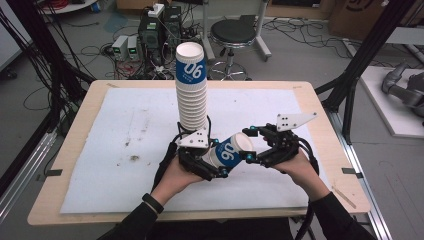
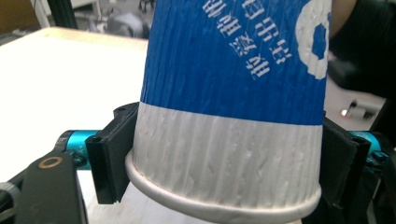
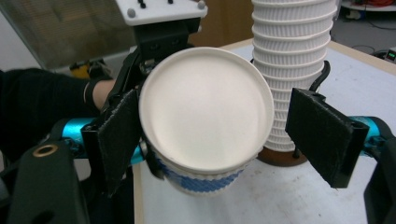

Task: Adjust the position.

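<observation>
A wooden table (image 1: 80, 130) under a white mat (image 1: 125, 150) stood in a workshop, with a black stool (image 1: 231, 35) and cabled boxes (image 1: 150, 35) on the floor beyond its far edge.

Near the middle of the mat rose a tall stack of cups (image 1: 192, 90), upright, its long axis vertical, the blue band of the top cup at twelve o'clock from the hands.

Just below the stack, at about six o'clock from its foot, a single paper cup (image 1: 229, 150) lay tilted almost level. Its long axis ran from eight o'clock to two o'clock in the high view, with the closed white bottom toward two o'clock, facing the right gripper (image 1: 250, 145), and the rolled rim toward eight o'clock.

The left gripper (image 1: 216, 167) pinched this cup: in the left gripper view both black pads pressed its white ribbed wall just above the rim (image 2: 224, 205).

The right gripper's jaws were spread. In its own view the left pad lay against the edge of the cup's bottom (image 3: 205, 112), while the right pad stood clear of it, at three o'clock, in front of the stack (image 3: 292, 70).
</observation>
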Tool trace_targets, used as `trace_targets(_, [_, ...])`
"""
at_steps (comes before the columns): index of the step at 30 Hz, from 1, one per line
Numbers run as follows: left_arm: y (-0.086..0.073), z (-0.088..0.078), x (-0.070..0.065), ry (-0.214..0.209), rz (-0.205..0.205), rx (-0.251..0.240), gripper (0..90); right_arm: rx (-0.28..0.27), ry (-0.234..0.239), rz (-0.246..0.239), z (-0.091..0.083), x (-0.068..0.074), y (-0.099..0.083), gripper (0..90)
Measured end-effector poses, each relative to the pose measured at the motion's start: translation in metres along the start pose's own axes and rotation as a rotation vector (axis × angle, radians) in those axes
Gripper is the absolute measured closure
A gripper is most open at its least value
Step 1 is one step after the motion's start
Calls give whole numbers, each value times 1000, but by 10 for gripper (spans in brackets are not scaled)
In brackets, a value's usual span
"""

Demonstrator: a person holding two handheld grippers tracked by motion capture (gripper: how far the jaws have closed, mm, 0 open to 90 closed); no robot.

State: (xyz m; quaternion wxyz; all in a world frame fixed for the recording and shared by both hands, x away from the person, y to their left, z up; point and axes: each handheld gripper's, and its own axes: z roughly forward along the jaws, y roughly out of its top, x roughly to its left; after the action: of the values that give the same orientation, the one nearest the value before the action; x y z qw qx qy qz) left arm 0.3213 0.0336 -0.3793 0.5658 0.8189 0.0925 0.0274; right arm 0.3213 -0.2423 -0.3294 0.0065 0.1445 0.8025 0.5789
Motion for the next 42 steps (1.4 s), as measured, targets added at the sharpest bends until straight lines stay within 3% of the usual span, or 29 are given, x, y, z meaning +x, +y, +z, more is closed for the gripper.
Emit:
trace_targets(2, [1,0,0,6,11,31,203,25,9,-12,-1,1,2,193])
trace_targets(8, [2,3,-1,16,26,96,204,94,-25,-46,9,4,0,194])
trace_targets(10, [3,3,-2,20,34,97,202,117,-38,-61,13,4,-1,271])
trace_targets(11, [3,3,-2,26,45,103,195,131,-10,-45,13,4,-2,285])
trace_targets(18, [0,-1,-3,38,8,-45,103,29,24,-2,4,-3,-4,301])
trace_targets(20, [-3,-2,-2,27,-13,-98,87,-34,35,25,-1,-5,-4,301])
trace_targets(23, [-4,-3,1,-1,-42,-155,88,-55,48,37,-3,-5,-4,301])
trace_targets(26, [-3,-6,2,-23,-53,-181,103,-63,58,42,-2,-5,-5,301])
trace_targets(30, [-3,-10,4,-40,-43,-176,172,-56,69,43,1,-4,-6,300])
trace_targets(35, [2,-14,4,-40,-28,-132,190,-26,74,36,1,-6,-7,275])
trace_targets(37, [5,-17,4,-30,-9,-93,193,-2,53,21,0,-6,-6,218])
trace_targets(42, [9,-17,3,-10,18,19,199,57,11,-34,-5,-2,1,212])
